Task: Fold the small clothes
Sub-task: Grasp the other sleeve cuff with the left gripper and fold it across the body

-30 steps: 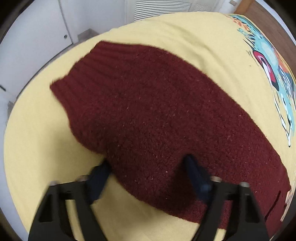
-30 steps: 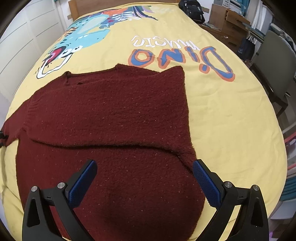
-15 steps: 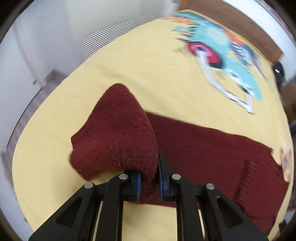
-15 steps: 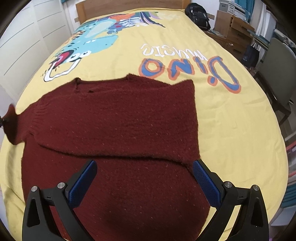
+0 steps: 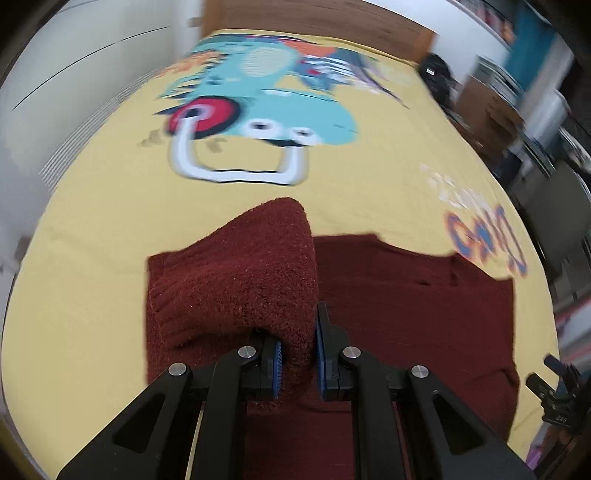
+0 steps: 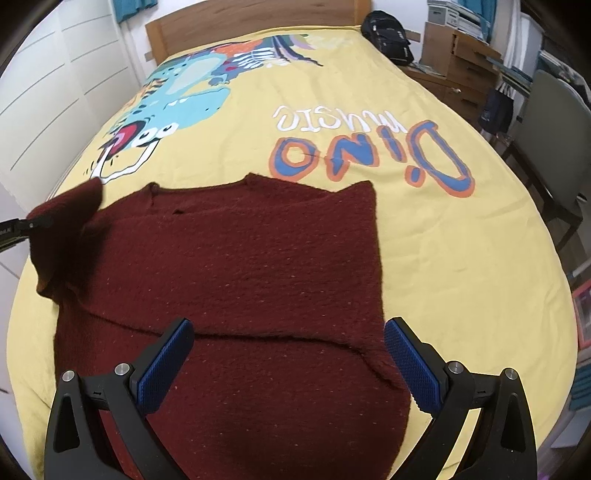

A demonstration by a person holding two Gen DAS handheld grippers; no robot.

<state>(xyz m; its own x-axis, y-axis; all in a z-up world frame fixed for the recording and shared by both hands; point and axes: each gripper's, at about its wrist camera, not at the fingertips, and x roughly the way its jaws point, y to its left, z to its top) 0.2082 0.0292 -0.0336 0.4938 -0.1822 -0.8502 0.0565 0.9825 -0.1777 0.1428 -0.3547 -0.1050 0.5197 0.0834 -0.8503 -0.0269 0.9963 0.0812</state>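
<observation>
2 grippers work a dark red sweater (image 6: pixel 236 266) spread on the yellow bedspread (image 6: pixel 443 236). The left gripper (image 5: pixel 297 360) pinches the left sleeve (image 5: pixel 243 280) between nearly closed jaws and holds it raised, likely to carry it across the body. The right gripper (image 6: pixel 288 365) hovers wide apart, holding nothing, over the hem. The sweater's long axis runs toward the headboard (image 6: pixel 251 18), neckline farthest away.
</observation>
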